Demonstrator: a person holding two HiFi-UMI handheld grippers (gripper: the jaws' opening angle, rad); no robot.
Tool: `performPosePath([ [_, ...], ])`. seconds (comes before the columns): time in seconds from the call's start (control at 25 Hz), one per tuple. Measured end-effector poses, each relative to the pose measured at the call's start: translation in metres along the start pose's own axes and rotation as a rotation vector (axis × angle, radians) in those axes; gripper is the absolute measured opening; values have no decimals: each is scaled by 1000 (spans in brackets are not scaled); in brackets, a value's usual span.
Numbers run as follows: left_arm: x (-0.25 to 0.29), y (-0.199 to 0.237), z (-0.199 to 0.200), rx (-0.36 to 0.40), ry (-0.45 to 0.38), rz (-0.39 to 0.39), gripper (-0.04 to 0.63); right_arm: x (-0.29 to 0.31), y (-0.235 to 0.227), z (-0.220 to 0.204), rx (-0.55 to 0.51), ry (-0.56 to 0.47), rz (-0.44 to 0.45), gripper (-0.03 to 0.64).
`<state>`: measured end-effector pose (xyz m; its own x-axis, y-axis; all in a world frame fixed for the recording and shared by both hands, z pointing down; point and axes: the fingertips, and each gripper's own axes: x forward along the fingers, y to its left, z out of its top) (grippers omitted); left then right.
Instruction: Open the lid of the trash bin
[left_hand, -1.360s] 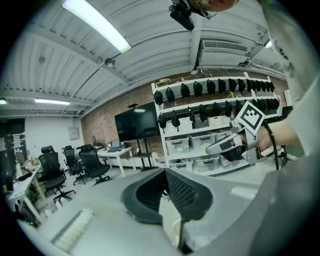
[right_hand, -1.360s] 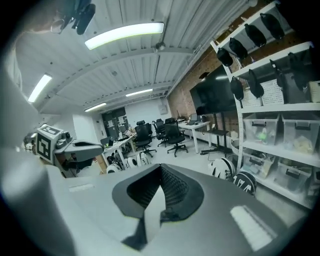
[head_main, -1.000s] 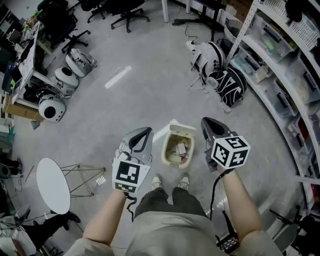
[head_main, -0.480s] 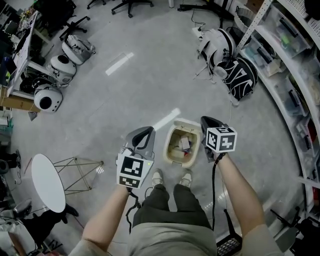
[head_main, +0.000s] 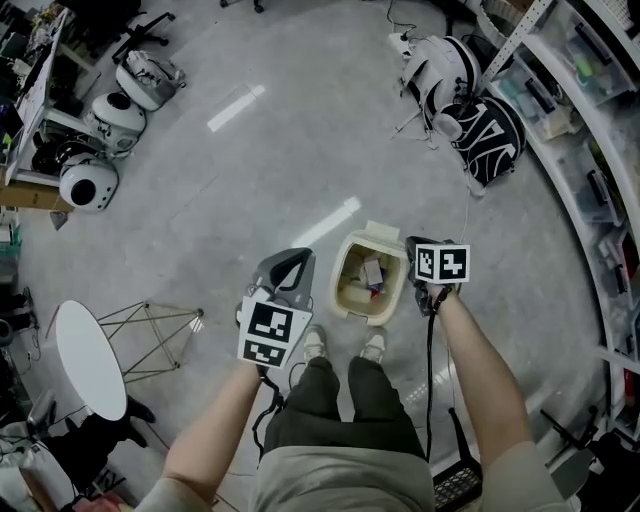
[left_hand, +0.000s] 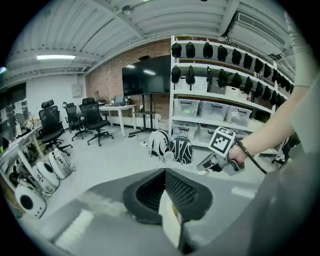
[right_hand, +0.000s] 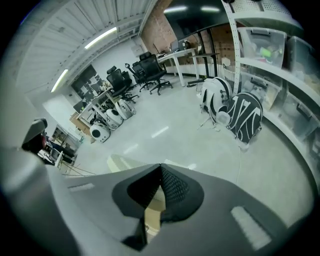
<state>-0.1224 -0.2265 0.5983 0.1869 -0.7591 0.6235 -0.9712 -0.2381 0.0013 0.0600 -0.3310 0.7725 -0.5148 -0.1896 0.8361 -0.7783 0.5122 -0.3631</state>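
Observation:
The cream trash bin (head_main: 349, 297) stands on the floor just in front of the person's shoes, its lid (head_main: 379, 236) tipped up at the far side and scraps showing inside. My left gripper (head_main: 299, 256) hovers left of the bin, jaws shut and empty. At the bin's right rim is my right gripper (head_main: 412, 246), also shut with nothing in it. In the left gripper view my left gripper (left_hand: 165, 172) has its jaws closed, and the right gripper (left_hand: 222, 156) shows ahead. The right gripper view shows my right gripper (right_hand: 160, 167) over the cream lid (right_hand: 124, 163).
A white round folding table (head_main: 90, 362) stands at the left. White helmet-like pods (head_main: 88, 183) lie at the far left, black-and-white bags (head_main: 470, 105) at the far right. Shelving with bins (head_main: 590, 150) runs along the right side. The person's shoes (head_main: 372, 345) are close behind the bin.
The head view has shifted forward. My right gripper has dropped and drawn in to the bin's right rim. The left gripper stays left of the bin, whose lid stays raised.

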Motion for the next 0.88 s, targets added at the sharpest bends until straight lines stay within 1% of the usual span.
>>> performPosePath([
  [0.2, 2, -8, -26, -20, 34, -18, 2, 1, 6, -74, 13, 96, 12, 3],
  [0.4, 11, -29, -73, -35, 101, -60, 2, 17, 9, -136, 49, 158, 23, 3],
  [0.52, 15, -42, -103, -45, 134, -87, 2, 33, 11, -167, 46, 200, 31, 3],
  [0.68, 20, -53, -138, -60, 170, -105, 2, 59, 6, -202, 41, 244, 25, 3],
  [0.88, 20, -56, -171, -78, 201, -105, 2, 91, -5, -230, 32, 279, -6, 3],
])
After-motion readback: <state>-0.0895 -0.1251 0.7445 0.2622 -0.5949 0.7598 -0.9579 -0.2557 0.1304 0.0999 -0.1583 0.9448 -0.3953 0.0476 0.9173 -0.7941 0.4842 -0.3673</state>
